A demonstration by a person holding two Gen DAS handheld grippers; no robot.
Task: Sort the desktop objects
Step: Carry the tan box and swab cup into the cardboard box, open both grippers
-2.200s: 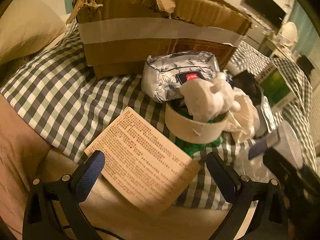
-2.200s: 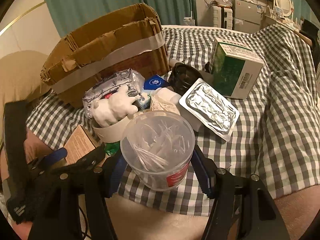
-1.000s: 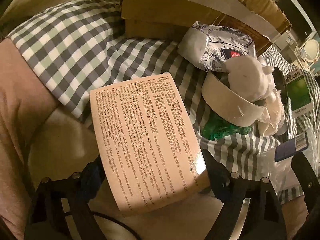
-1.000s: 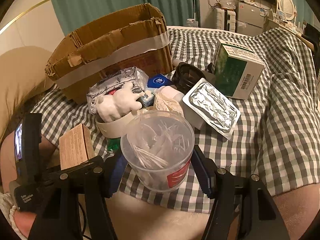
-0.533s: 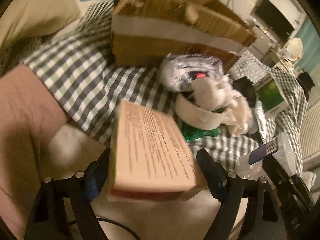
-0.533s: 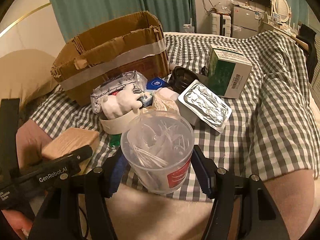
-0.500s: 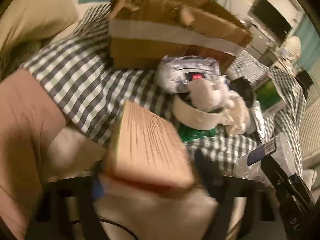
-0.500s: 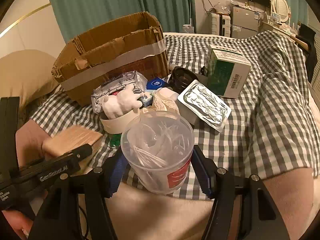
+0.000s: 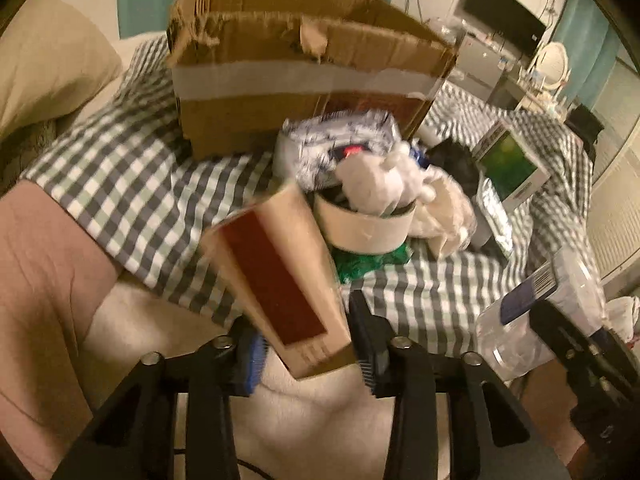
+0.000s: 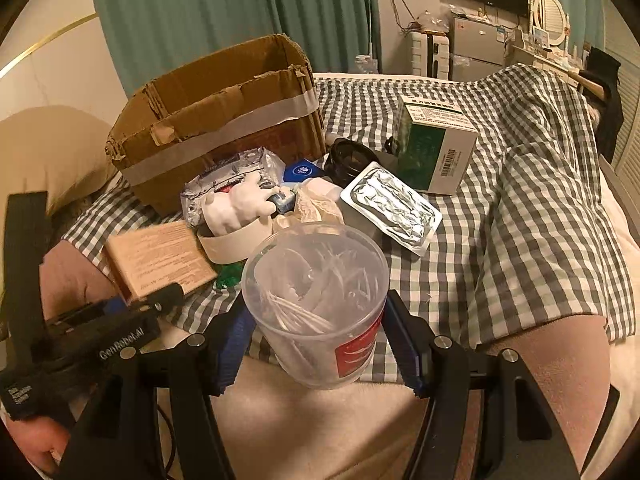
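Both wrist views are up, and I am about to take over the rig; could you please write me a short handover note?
Left gripper: jaws closing on the tan carton, which sits between them, tilted and lifted off the bedding.
Right gripper: clamped on the clear tub of cotton swabs, held above the near edge of the checked cloth.
Cardboard box: open at the back; its inside is not visible.
Left on the cloth: tape roll with white figurine, tissue pack, foil blister pack, green carton, dark jar.
Done: two items picked up. Left: placing both, then the pile.
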